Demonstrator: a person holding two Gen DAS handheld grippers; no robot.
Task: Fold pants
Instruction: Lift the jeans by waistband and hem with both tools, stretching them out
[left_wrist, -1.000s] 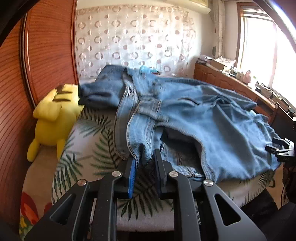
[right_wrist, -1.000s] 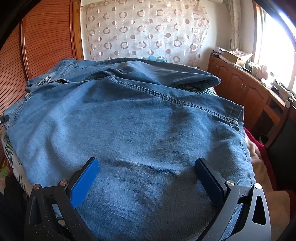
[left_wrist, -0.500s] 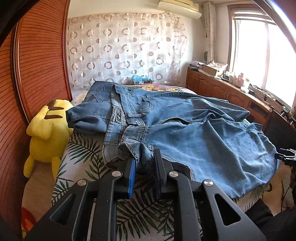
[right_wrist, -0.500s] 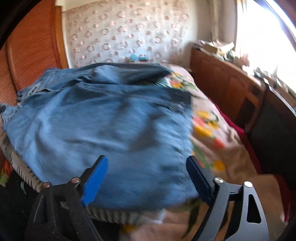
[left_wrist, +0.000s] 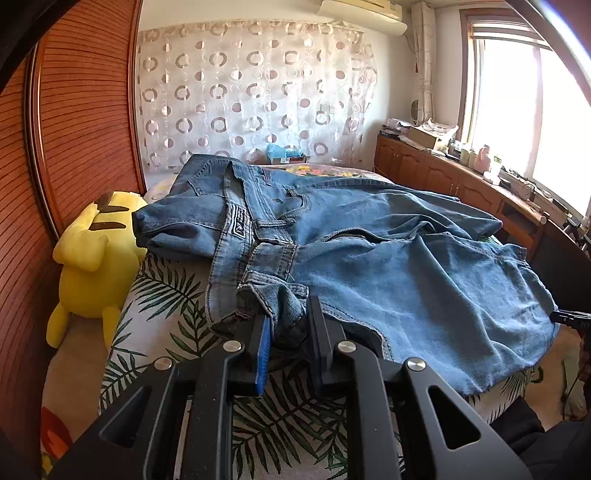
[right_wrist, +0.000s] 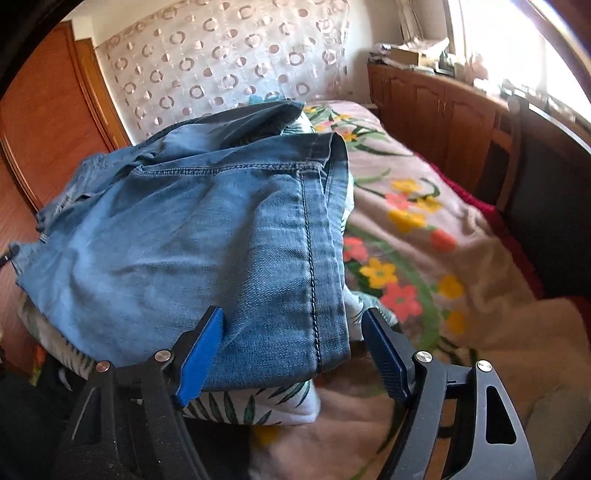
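- On the bed (left_wrist: 162, 295), blue jeans (left_wrist: 388, 258) lie spread over a leaf-print cover (left_wrist: 159, 291), waistband toward the left of the left wrist view, legs running to the right.
- Left gripper (left_wrist: 288, 332): jaws narrow, clamped on a bunched fold of the jeans' waistband at the near edge; denim fills the gap between the blue pad and the black pad.
- Right gripper (right_wrist: 291, 343): jaws wide and have just been closing; the near hem corner of a jeans leg lies between them, with neither pad seen pressing on the cloth.
- Right finger (right_wrist: 384, 354) stands just off the leg's side edge, over the cover; the blue-padded left finger lies over the denim.
- Jeans in the right wrist view (right_wrist: 184, 240): one leg lies flat with its stitched side seam running toward the camera; a hemmed layer is folded across the far end.
- Floral blanket (right_wrist: 424, 229) covers the bed to the right of the jeans.
- Yellow plush (left_wrist: 92, 258) sits at the left edge of the bed, against a reddish slatted wood panel (left_wrist: 74, 129).
- Curtain (left_wrist: 251, 99) with ring pattern hangs behind the bed; a wooden cabinet (left_wrist: 443, 177) with clutter on top runs under the bright window (left_wrist: 524, 110) at right.
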